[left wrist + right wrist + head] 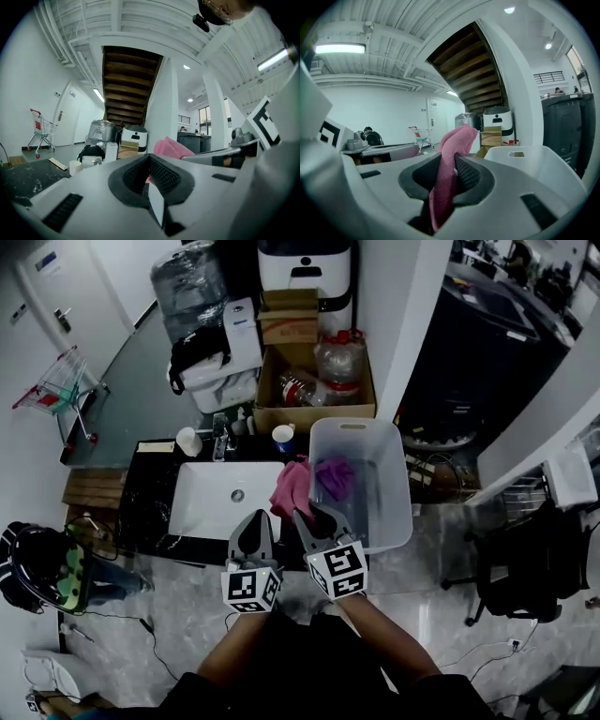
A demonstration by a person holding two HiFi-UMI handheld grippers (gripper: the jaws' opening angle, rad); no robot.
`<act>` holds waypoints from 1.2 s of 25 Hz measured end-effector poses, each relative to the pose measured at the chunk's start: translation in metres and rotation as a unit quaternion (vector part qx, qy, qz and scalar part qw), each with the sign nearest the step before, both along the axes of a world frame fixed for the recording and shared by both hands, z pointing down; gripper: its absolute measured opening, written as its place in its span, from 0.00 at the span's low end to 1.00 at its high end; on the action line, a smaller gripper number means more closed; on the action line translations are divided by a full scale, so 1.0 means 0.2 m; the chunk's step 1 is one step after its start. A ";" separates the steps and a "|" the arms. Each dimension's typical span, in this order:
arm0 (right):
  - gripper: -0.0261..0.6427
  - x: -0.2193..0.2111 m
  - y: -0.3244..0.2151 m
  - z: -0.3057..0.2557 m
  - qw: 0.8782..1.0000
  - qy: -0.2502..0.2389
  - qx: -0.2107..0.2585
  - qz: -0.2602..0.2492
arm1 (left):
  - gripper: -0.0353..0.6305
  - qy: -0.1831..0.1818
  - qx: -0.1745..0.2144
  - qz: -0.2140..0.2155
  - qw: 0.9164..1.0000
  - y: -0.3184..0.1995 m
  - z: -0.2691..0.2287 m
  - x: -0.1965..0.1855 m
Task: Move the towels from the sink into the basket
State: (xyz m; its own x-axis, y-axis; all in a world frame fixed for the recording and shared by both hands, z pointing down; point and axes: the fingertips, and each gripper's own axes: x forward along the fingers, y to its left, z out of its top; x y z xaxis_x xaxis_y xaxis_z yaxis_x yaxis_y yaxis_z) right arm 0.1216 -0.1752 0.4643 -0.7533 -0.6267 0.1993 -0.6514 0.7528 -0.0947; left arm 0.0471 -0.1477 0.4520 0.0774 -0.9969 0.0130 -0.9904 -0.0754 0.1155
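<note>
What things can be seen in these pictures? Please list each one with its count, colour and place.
sink: one, white, set in the black counter.
basket: one, white, right of the sink.
pink towel: one, pink, lifted between sink and basket.
purple towel: one, purple, inside the basket.
cups: one white and one blue, at the counter's back edge.
cardboard box: one, brown, behind the counter, holding plastic bottles.
shopping cart: one, red, on the floor at far left.
left gripper: one, grey, jaws together, a bit of pink between them.
right gripper: one, grey, shut on the pink towel.
</note>
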 end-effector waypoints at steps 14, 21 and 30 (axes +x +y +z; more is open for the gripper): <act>0.17 0.38 -0.32 0.04 0.993 0.011 -0.015 0.118 | 0.06 0.024 0.009 0.109 0.994 -0.39 -0.06 0.31; 0.17 0.50 -0.56 0.10 0.981 0.028 -0.035 0.190 | 0.06 0.035 0.011 0.162 0.986 -0.60 -0.07 0.38; 0.17 0.62 -0.79 0.28 0.965 0.061 -0.082 0.241 | 0.06 0.054 0.006 0.215 0.975 -0.75 -0.04 0.43</act>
